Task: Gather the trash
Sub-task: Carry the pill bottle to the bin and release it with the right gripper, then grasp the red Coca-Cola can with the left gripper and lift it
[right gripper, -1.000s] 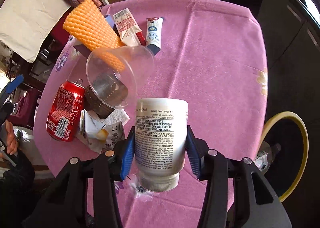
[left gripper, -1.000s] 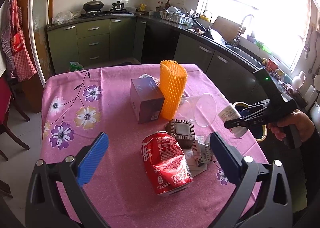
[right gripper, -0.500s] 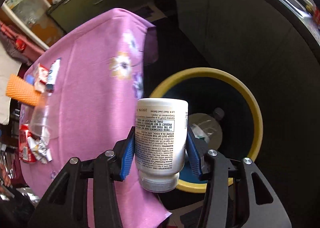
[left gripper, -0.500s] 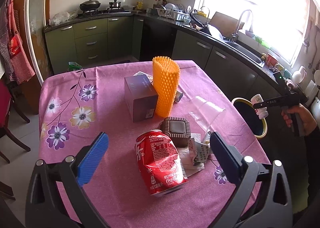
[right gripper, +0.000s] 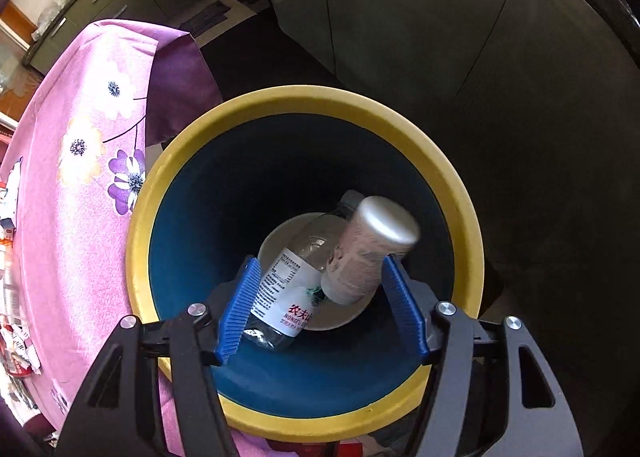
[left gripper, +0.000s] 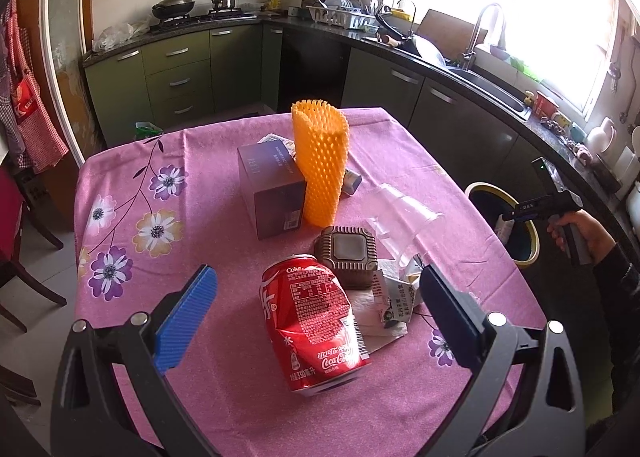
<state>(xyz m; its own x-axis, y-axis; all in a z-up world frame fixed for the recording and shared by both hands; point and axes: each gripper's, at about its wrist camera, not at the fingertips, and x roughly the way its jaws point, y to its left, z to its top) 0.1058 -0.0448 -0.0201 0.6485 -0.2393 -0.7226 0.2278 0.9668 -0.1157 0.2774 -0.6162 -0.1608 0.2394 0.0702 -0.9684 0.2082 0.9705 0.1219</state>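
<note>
My right gripper (right gripper: pixel 320 269) points down into the yellow-rimmed blue bin (right gripper: pixel 304 97) beside the table. Its jaws are opening, and the white bottle (right gripper: pixel 368 253), blurred, drops between them with neither pad touching it. A clear water bottle (right gripper: pixel 286 289) and a white bowl (right gripper: pixel 276 241) lie at the bin's bottom. My left gripper (left gripper: pixel 316 277) hangs open over the crushed red Coke can (left gripper: pixel 316 321) without touching it. In the left wrist view the right gripper (left gripper: pixel 516 215) is over the bin (left gripper: pixel 486 187).
On the pink flowered tablecloth (left gripper: pixel 160 185) lie a brown square container (left gripper: pixel 346 257), crumpled paper (left gripper: pixel 394 297), a clear plastic cup (left gripper: pixel 404 217), an orange mesh sleeve (left gripper: pixel 320 161) and a purple box (left gripper: pixel 272 193). Dark kitchen cabinets (right gripper: pixel 400 17) stand behind the bin.
The right gripper swung from over the table to above the bin, tilted downward, and its jaws parted, letting the white bottle go. The left gripper stayed over the can.
</note>
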